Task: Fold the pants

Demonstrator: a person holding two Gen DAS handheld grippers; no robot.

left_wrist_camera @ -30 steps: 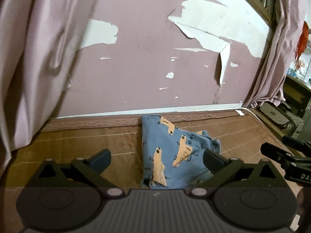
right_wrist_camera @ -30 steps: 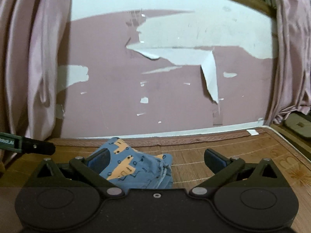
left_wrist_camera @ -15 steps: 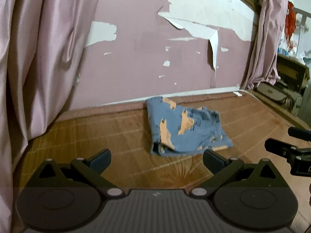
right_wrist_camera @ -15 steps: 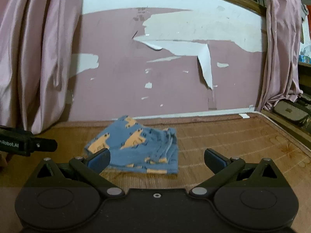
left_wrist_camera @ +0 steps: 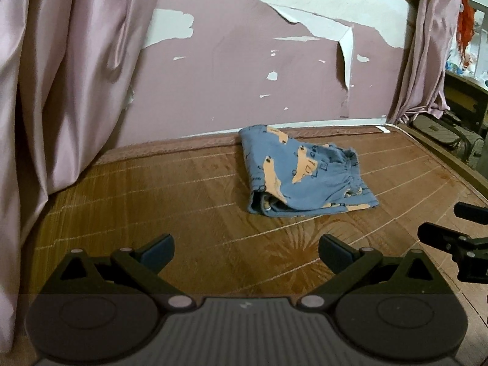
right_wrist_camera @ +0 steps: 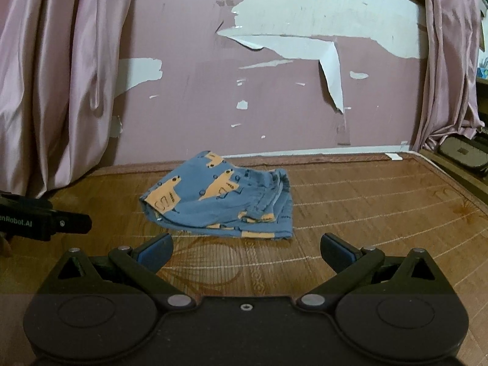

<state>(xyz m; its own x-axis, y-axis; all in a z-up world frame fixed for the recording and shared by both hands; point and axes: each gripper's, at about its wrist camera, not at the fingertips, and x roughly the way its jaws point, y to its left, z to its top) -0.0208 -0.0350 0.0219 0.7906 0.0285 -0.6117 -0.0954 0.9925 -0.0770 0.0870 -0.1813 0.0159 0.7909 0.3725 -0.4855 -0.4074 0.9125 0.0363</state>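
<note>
**Pants folded, both grippers pulled back**

Pants (left_wrist_camera: 305, 180), blue with orange car prints, lie as a compact multi-layer bundle on the woven mat (left_wrist_camera: 183, 201), close to its far edge where the mat meets the peeling pink wall (left_wrist_camera: 231, 70). A second ago both cameras sat low and near the cloth, which filled the space between the fingers; since then both grippers have backed off and risen, and the bundle now lies well apart from them, wholly in view and touched by nothing.

The left gripper (left_wrist_camera: 245, 248) has its jaws wide apart and empty, hovering over bare mat. The right gripper (right_wrist_camera: 246, 248) is likewise spread and holding nothing. Each shows at the side of the other's view.

The retreat reads as a finished fold: the layers are stacked, with the waistband gathers at the bundle's right end and a rounded fold at its left. The lower edge looks a little uneven, so a final tidy could follow, but the task seems essentially done.

Readable writing: white lettering ending "nRobot.AI" on the left gripper's body in the right wrist view.
</note>
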